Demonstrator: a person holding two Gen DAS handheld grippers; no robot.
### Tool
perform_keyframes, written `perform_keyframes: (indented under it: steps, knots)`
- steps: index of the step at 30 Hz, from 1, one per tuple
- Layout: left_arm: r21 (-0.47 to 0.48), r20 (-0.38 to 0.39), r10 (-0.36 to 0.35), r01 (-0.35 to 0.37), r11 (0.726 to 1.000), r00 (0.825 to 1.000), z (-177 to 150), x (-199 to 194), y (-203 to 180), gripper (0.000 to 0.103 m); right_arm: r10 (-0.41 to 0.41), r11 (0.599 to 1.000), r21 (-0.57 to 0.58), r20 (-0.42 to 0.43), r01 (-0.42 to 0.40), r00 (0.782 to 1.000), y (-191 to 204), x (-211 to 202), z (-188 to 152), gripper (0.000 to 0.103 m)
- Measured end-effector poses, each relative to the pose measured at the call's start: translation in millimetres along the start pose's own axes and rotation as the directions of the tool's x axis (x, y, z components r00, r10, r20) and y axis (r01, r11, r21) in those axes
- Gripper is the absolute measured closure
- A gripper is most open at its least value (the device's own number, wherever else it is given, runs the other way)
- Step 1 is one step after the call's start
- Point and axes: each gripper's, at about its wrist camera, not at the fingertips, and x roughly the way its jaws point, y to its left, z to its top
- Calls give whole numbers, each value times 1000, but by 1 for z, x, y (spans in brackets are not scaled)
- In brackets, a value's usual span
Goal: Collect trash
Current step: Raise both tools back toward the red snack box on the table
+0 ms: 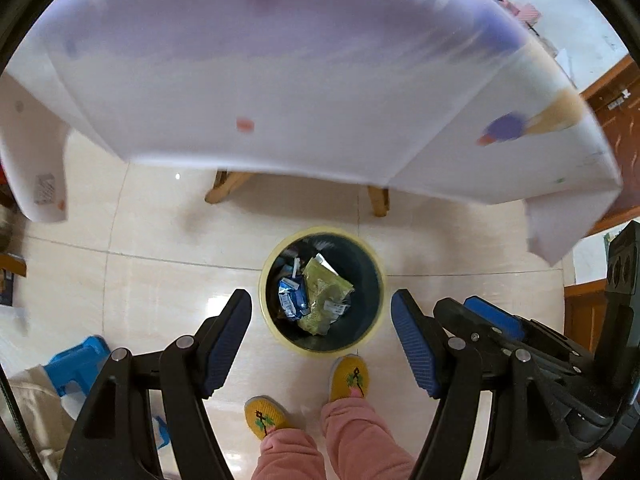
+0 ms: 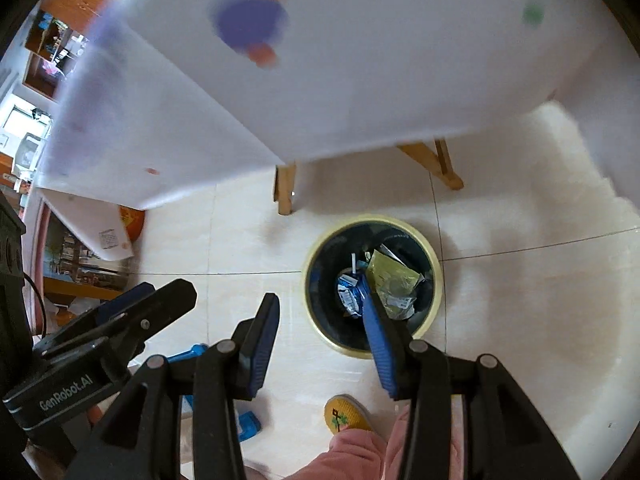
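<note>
trash (image 1: 316,296) is seen in the bin (image 1: 276,320); both tools, left (image 1: 321,334) and right (image 2: 320,344), are open and empty. further trash, perhaps on the blurred tabletop (image 1: 280,60), must be found next.

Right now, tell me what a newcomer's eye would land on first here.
First the trash bin, round with a pale yellow rim, on the tiled floor straight below both open grippers, holding a green wrapper and a blue carton. Next the white tablecloth filling the top of each view, then the yellow slippers just in front of the bin.
</note>
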Motion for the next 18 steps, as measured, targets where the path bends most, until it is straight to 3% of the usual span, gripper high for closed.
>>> perform_keyframes:
  steps: [10, 18]
  knots:
    - [79, 64, -12, 6, 997, 998, 20, -130, -30, 33, 2, 1000, -6, 79, -2, 997, 45, -123, 5, 59]
    - [138, 164, -40, 17, 990, 986, 34, -221, -53, 33, 17, 1000, -9, 187, -16, 982, 70, -200, 9, 59]
